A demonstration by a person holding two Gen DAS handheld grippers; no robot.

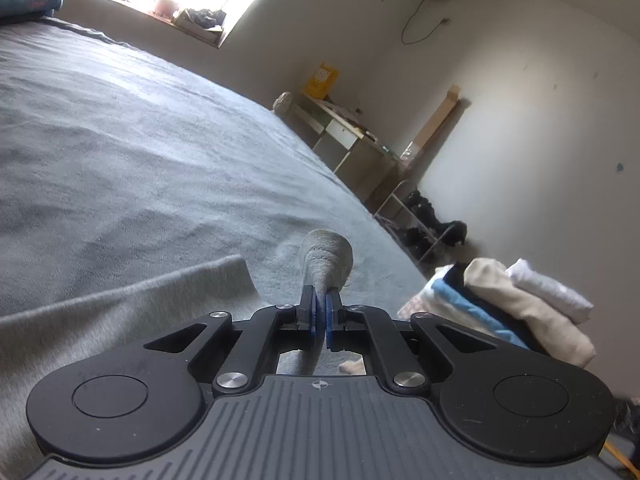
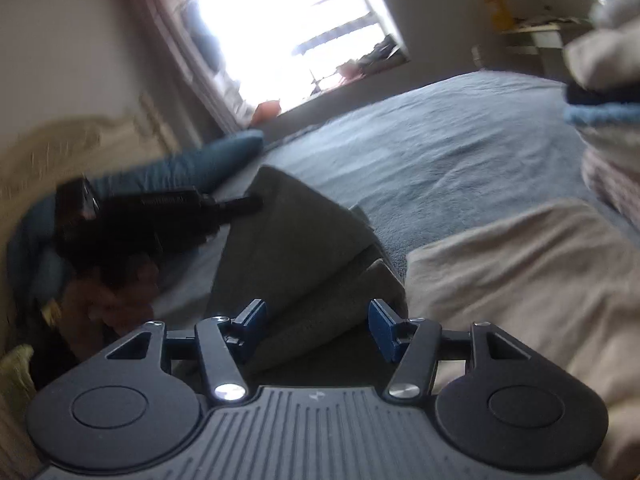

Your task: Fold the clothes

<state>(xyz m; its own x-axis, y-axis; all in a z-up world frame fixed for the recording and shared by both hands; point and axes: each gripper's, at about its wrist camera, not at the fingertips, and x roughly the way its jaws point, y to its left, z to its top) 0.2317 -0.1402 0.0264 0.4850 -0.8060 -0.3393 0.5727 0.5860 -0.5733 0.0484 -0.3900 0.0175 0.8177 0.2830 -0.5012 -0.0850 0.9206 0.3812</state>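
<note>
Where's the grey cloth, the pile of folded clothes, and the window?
grey cloth [image 1: 326, 256]: left wrist view, bunched tip above the pads.
pile of folded clothes [image 1: 516, 308]: left wrist view, cream garment.
window [image 2: 280, 28]: right wrist view, bright pane.

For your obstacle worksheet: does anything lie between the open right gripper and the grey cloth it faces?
Nothing visible does. The grey cloth rises directly ahead of the right gripper, its lower folds already between the open fingers. The beige cloth lies beside it.
</note>
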